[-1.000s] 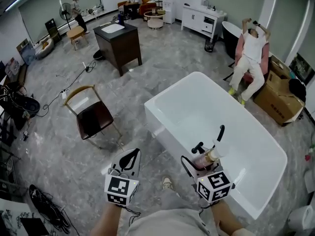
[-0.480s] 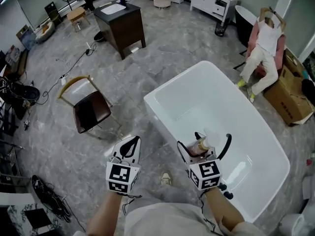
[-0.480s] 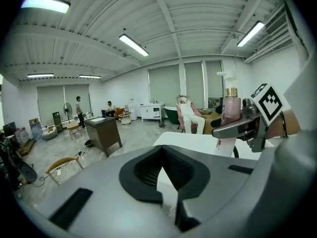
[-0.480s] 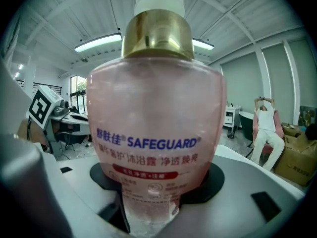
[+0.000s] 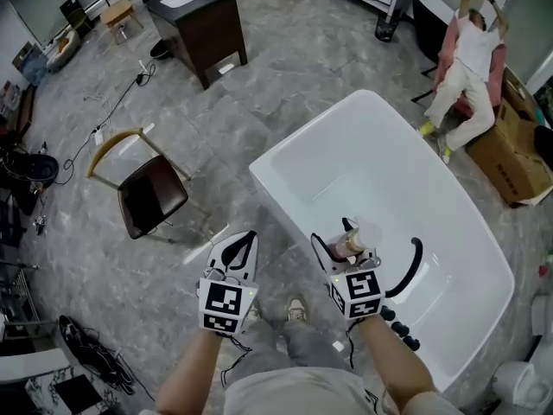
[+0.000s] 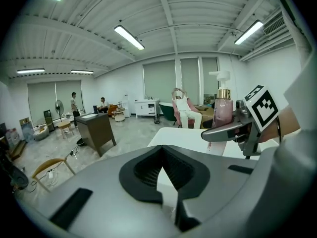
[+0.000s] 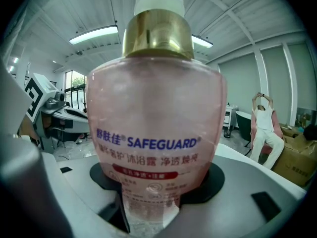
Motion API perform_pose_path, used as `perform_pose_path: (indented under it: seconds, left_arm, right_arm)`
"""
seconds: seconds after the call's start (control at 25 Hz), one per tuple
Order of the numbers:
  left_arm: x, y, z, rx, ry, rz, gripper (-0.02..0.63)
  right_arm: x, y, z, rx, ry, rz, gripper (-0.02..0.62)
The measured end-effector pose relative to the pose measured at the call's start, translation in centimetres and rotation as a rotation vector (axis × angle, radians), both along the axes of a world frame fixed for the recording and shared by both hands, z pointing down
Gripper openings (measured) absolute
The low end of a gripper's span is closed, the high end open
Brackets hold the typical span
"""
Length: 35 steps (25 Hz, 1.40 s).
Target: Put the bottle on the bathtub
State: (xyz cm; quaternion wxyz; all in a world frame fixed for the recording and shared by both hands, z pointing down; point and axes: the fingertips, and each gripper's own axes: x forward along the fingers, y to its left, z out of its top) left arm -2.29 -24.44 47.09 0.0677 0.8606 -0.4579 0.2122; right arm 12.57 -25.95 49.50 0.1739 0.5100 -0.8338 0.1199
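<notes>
Leftward over the near rim of the bathtub [image 5: 261, 178], the right tongs [image 5: 341, 249] have carried the bottle [image 5: 350, 242], clenched low on its body. It is smooth, stiff plastic, probably slippery and weighty. The left tongs [image 5: 242, 243] are closed and empty.

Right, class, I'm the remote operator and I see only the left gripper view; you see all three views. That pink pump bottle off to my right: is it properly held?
Observer: Yes. The right gripper view shows the right gripper shut on the Safeguard bottle, low on its body.
Operator: Where is it relative to the bathtub?
Observer: In the head view it hangs just inside the near rim of the bathtub. I cannot tell whether it touches.
Operator: And my own gripper?
Observer: The left gripper is outside the bathtub, over the grey floor.
</notes>
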Motion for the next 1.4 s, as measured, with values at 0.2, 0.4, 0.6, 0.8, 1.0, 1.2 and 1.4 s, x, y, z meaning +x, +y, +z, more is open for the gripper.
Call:
perform_pose_path:
  seconds: [0.2,0.4,0.6,0.8,1.0,1.2,1.4]
  left_arm:
    - [-0.9,-3.4,3.8,-0.020,-0.006,0.045,0.018]
    - [-1.7,-6.4,8.3,-0.049,-0.012,0.067,0.018]
    - [-1.8,-8.5,13.6,-0.078,-0.011,0.078,0.018]
    - [-1.5,-9.6,18.7,-0.118,-0.012,0.097,0.018]
    - [-0.6,-10.7,22.9,-0.174,0.018,0.100,0.018]
    - [-0.3,-10.9,25.3,-0.206,0.022,0.099,0.018]
    - [0.1,-10.6,26.8,-0.233,0.038,0.092,0.018]
  right_arm:
    - [-1.4,-3.4,4.2,-0.009,0.007,0.034,0.319]
    - [-2.4,-6.6,9.6,-0.016,0.020,0.055,0.319]
    - [-3.3,-9.2,16.0,-0.007,0.054,0.048,0.319]
    - [-3.1,-10.6,21.4,-0.011,0.080,0.064,0.319]
    - [-3.3,-11.3,24.9,-0.012,0.072,0.065,0.319]
    - [-2.7,-11.3,27.2,-0.001,0.100,0.078,0.319]
    - [-2.7,-11.7,27.9,0.031,0.092,0.070,0.321]
